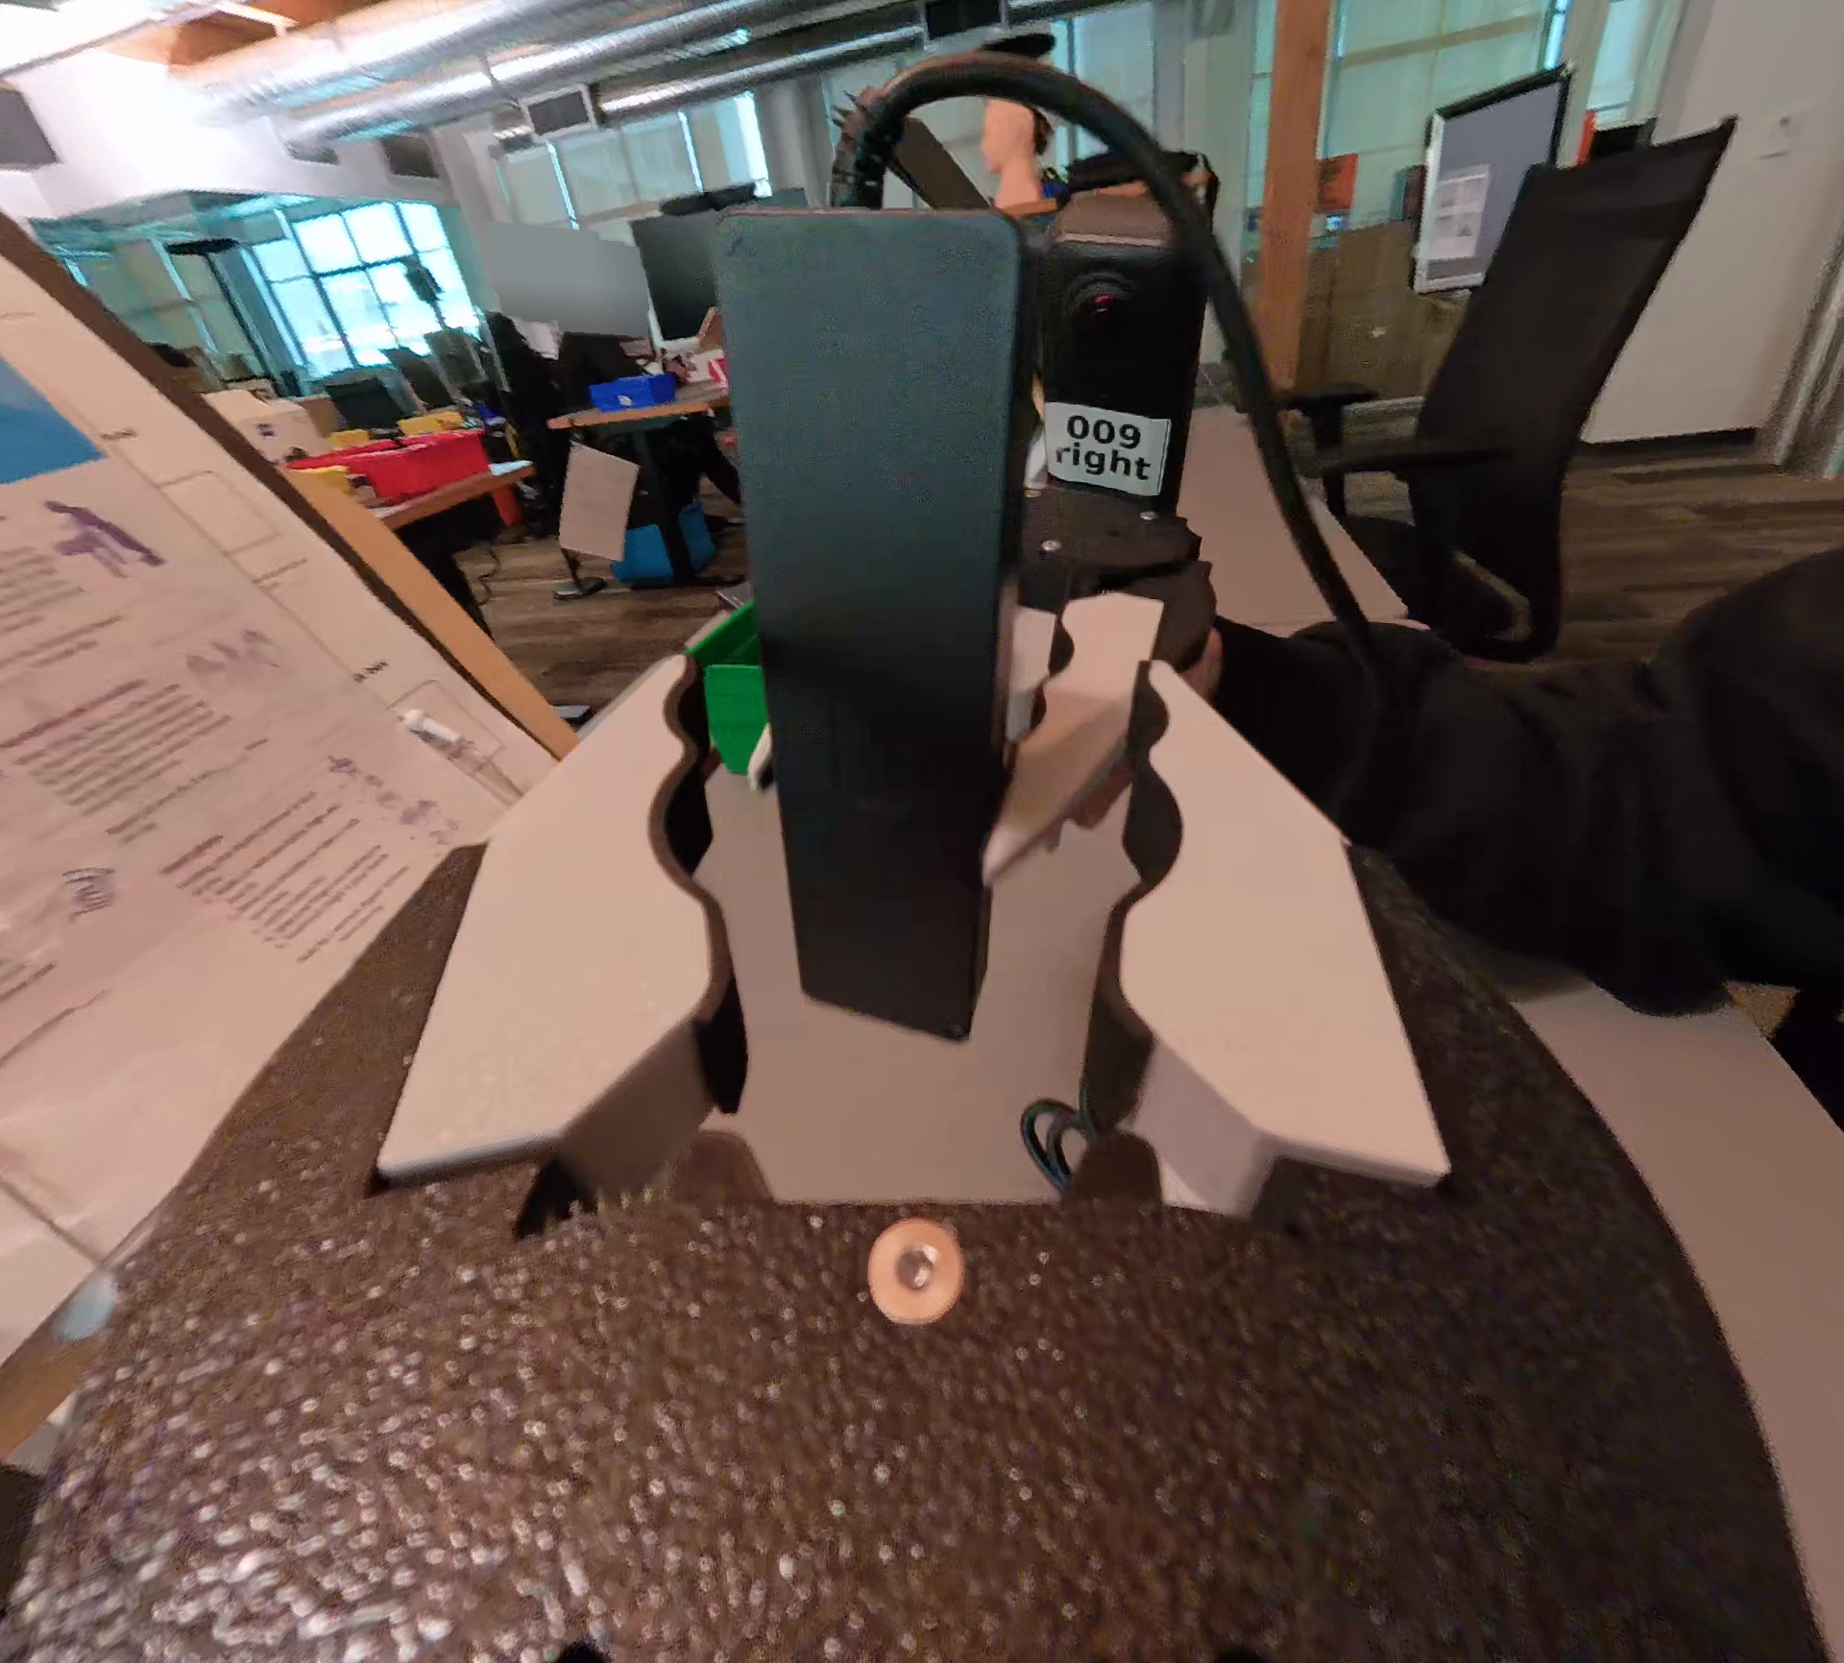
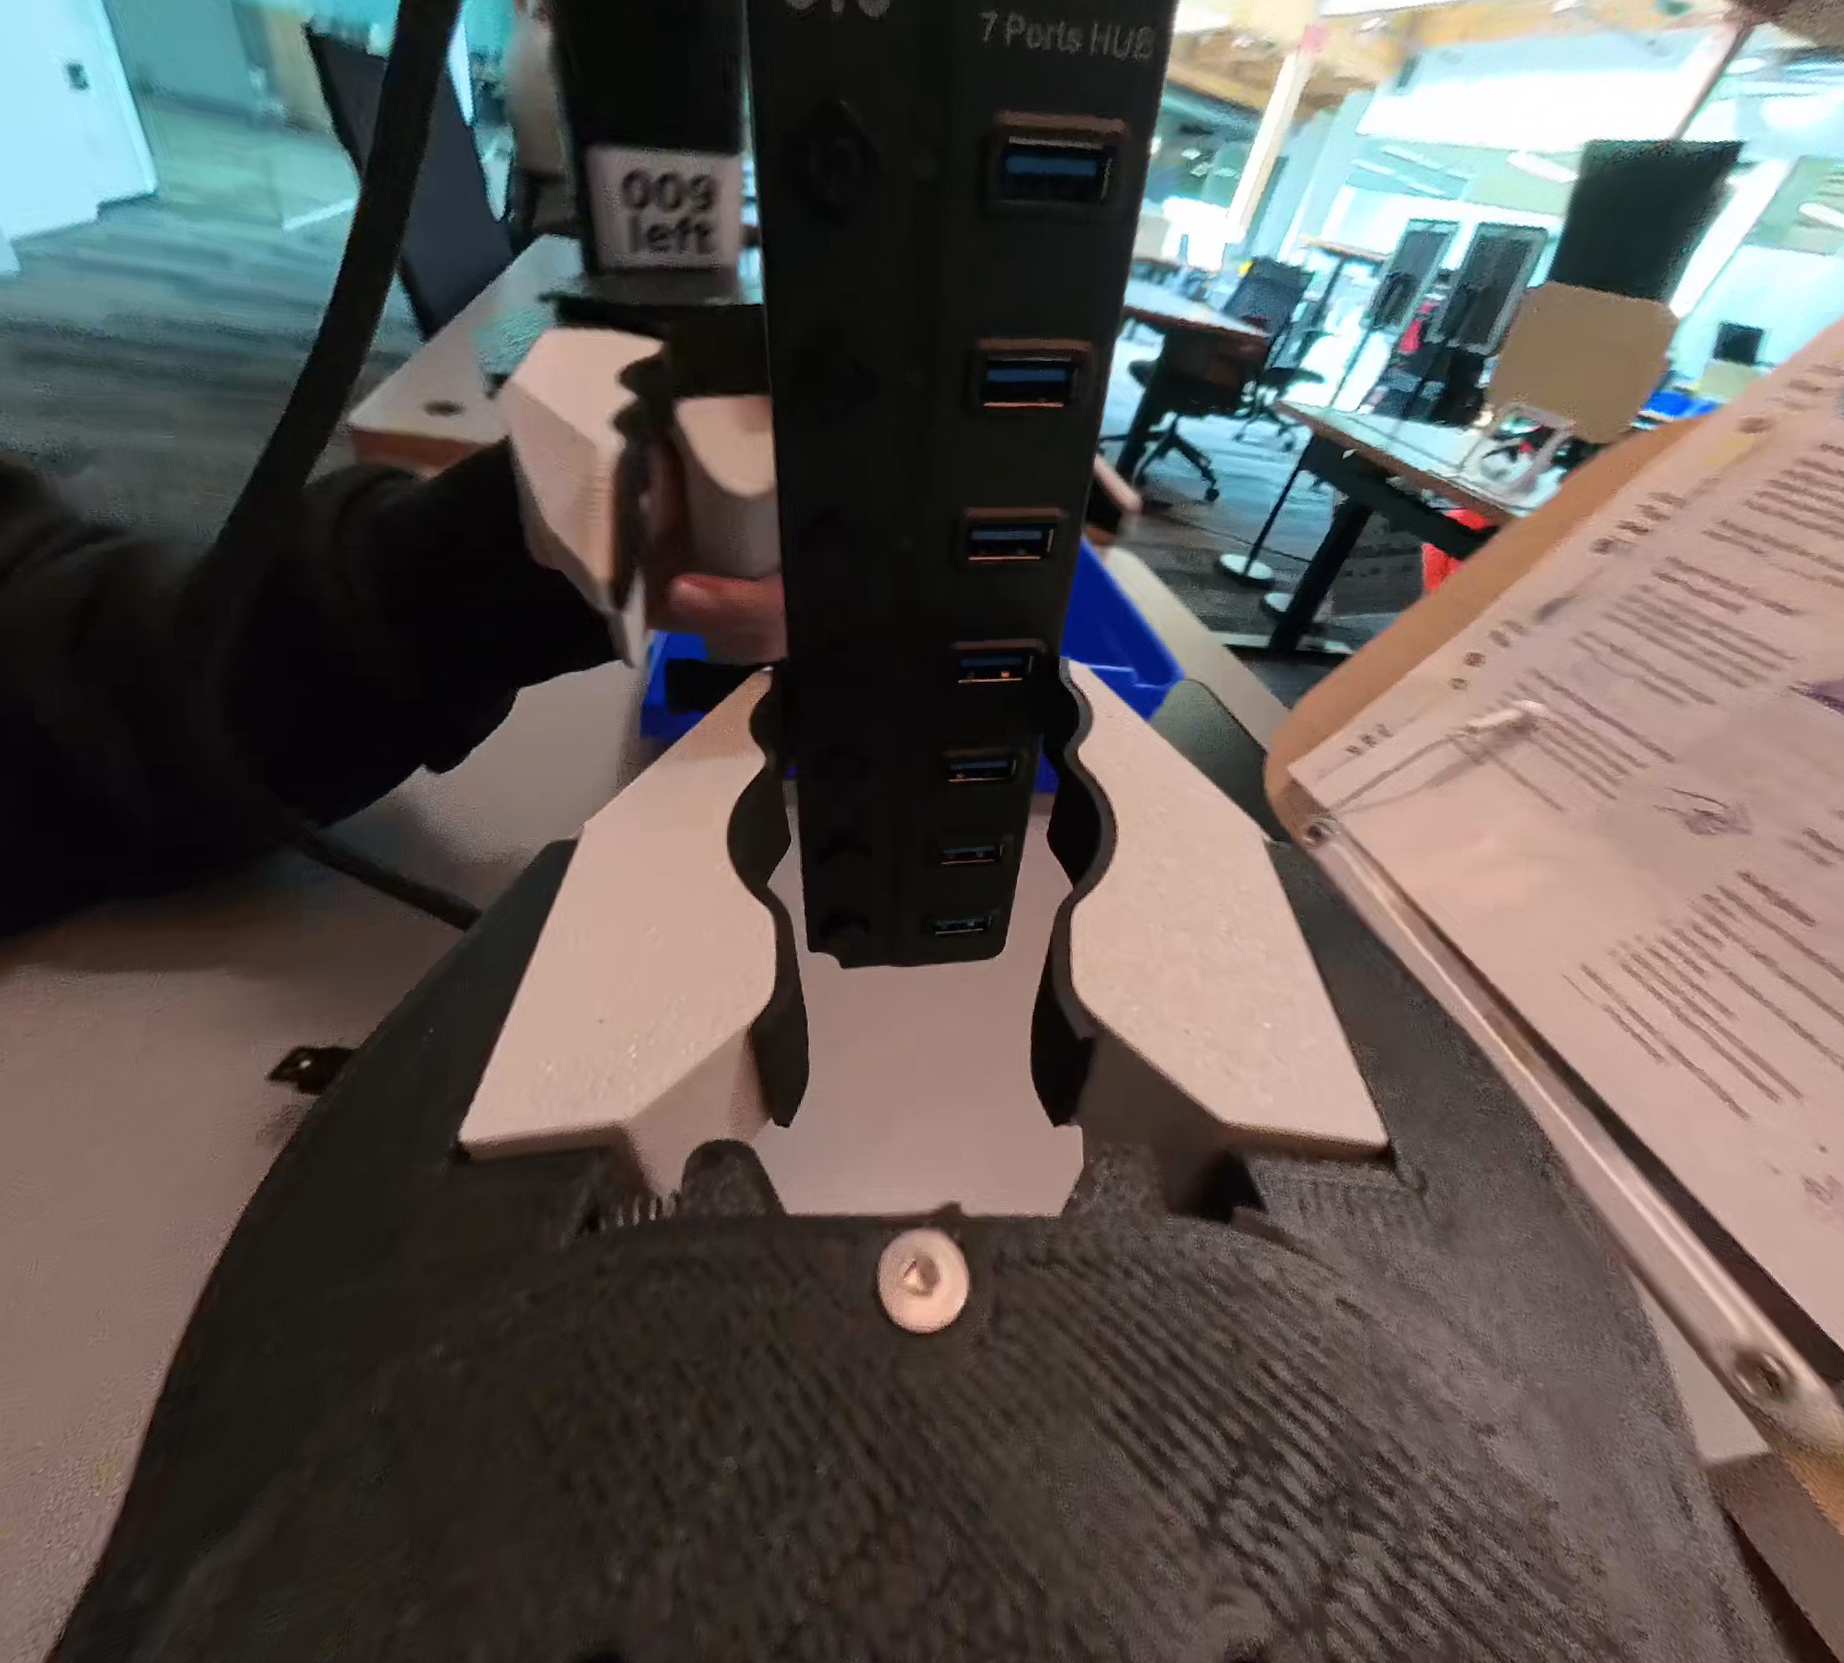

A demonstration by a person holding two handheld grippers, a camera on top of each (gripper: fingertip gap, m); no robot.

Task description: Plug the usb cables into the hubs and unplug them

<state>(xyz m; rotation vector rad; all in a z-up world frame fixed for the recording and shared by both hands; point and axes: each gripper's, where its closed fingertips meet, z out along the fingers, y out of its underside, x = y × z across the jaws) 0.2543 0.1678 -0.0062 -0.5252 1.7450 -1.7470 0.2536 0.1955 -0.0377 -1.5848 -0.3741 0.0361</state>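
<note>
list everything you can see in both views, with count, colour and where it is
usb hub: 1, black, upright between the right tool's fingers; seven blue ports, all empty
cable: 1, black, arcs away from the hub's top end
green bin: 1, on the table behind the hub
blue bin: 1, on the table behind the hub
printed sheet: 1, white, on a tilted brown board beside the tools
office chair: 1, black, beyond the table
table: 1, pale grey, under everything
sleeve: 1, black, behind the right tool
left tool: 1, white fingers, open, empty
right tool: 1, white fingers, shut on the hub
</note>
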